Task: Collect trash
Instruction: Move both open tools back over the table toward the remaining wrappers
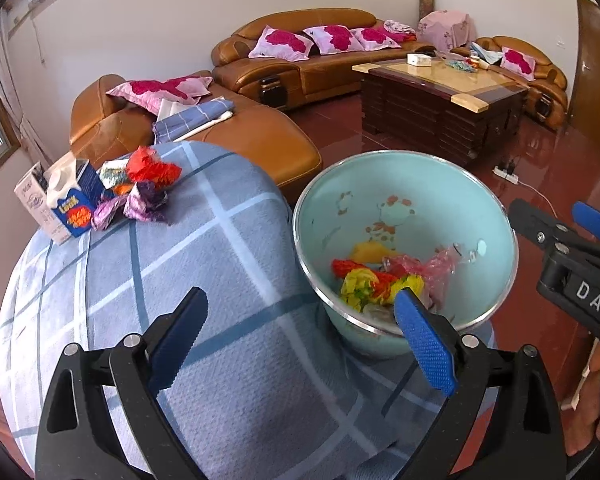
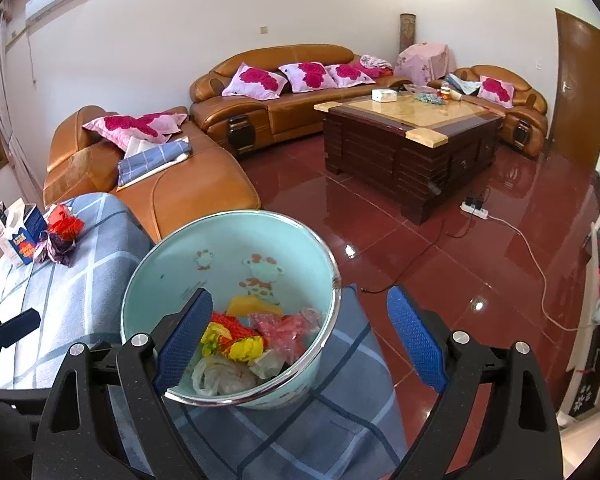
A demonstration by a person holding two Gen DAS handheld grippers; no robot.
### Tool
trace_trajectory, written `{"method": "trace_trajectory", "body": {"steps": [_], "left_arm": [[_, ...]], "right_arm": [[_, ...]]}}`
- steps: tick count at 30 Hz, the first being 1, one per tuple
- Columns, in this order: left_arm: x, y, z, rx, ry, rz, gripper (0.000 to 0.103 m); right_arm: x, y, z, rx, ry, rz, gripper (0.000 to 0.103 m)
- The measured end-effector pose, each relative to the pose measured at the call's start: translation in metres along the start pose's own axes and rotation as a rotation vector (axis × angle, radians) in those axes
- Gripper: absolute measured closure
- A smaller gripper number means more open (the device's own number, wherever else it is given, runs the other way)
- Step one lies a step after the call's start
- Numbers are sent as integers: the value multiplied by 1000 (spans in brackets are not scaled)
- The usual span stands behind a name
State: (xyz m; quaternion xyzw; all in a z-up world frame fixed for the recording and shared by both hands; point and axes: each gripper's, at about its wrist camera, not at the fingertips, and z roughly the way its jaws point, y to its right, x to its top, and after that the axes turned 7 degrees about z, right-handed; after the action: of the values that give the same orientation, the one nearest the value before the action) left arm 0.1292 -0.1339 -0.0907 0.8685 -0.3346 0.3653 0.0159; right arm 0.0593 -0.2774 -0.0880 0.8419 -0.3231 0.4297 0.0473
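Checked cloth (image 1: 228, 240), wrappers (image 1: 148, 184) well beyond spread left tool (image 1: 300, 332), right tool (image 2: 300, 332) seemingly empty, agape

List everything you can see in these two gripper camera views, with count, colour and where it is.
basin: one, pale green with cartoon print, on the checked cloth's right edge
trash in basin: several pieces, red, yellow, pink, white, at its bottom
loose wrappers: a few, red, purple, silver, far left on the cloth beside the cartons
cartons: two, one blue and one white, far left on the cloth
checked cloth: one, blue-grey, covering the near surface
sofas: three sections, tan leather, along the walls
cushions: several, pink with red roses, on the sofas
coffee table: one, dark wood, mid-room
power strip: one, white, on the red floor
left gripper: open, empty, beside the basin
right gripper: open, empty, over the basin
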Motion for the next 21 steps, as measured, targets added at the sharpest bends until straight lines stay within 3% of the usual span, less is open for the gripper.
{"method": "trace_trajectory", "body": {"steps": [10,21], "left_arm": [[-22,-48,-2,48,-21,-85,6],[-43,-126,13,132,-60,-218,6]], "right_arm": [[-5,-40,-2,57,-2,-43,17],[-5,-117,24,146,-55,-148,23]]}}
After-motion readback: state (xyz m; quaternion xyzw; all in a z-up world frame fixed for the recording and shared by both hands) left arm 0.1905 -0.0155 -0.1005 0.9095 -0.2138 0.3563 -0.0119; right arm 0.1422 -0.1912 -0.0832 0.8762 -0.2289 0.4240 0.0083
